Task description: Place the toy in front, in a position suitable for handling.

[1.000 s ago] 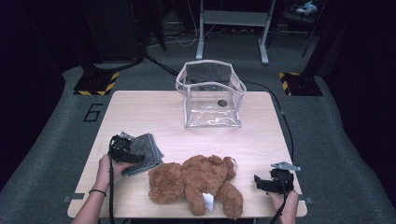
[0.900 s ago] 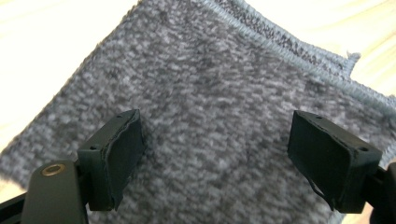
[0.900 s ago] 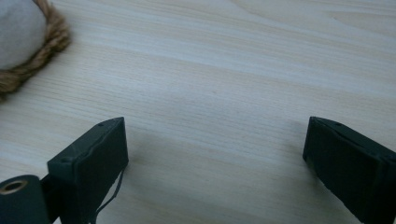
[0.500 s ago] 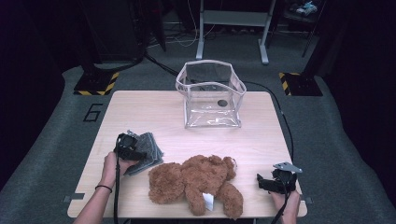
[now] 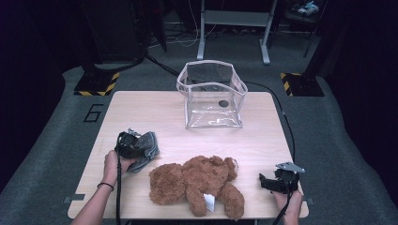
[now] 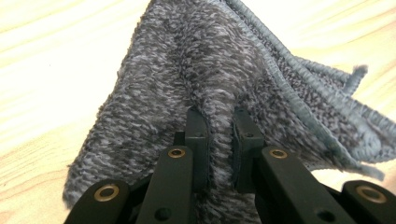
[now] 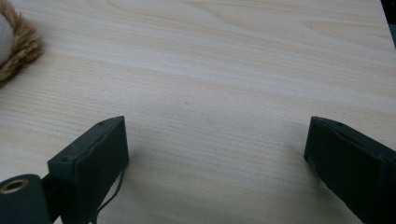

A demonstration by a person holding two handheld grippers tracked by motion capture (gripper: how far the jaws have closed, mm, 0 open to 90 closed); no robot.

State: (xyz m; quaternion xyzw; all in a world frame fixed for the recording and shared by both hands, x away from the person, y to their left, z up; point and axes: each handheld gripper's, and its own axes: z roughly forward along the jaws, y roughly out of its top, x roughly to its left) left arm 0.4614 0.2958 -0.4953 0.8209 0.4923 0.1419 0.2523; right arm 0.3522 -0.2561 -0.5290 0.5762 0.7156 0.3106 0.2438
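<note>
A grey knitted cloth (image 5: pixel 147 146) lies bunched at the table's left front. My left gripper (image 5: pixel 139 149) has just been closing its jaws, and they now pinch a fold of it. In the left gripper view the cloth (image 6: pixel 210 65) rises in a ridge squeezed between the two pads of my left gripper (image 6: pixel 219 119). A brown teddy bear (image 5: pixel 197 182) lies flat near the front edge, between my two hands. Right of the bear, my right gripper (image 5: pixel 265 182) rests low over the table. In its own view the right gripper (image 7: pixel 217 140) stands open over bare wood, with the bear's fur (image 7: pixel 18 46) at the far left.
A clear plastic bag (image 5: pixel 212 96) with a white rim stands open-topped at the back middle of the wooden table (image 5: pixel 141 110). A small dark thing (image 5: pixel 223 103) lies inside it. Black cables trail off the table's right side onto the grey floor.
My left gripper has shifted slightly toward the right onto the cloth, and the cloth now looks more bunched up. The right hand and the bear have stayed put.
</note>
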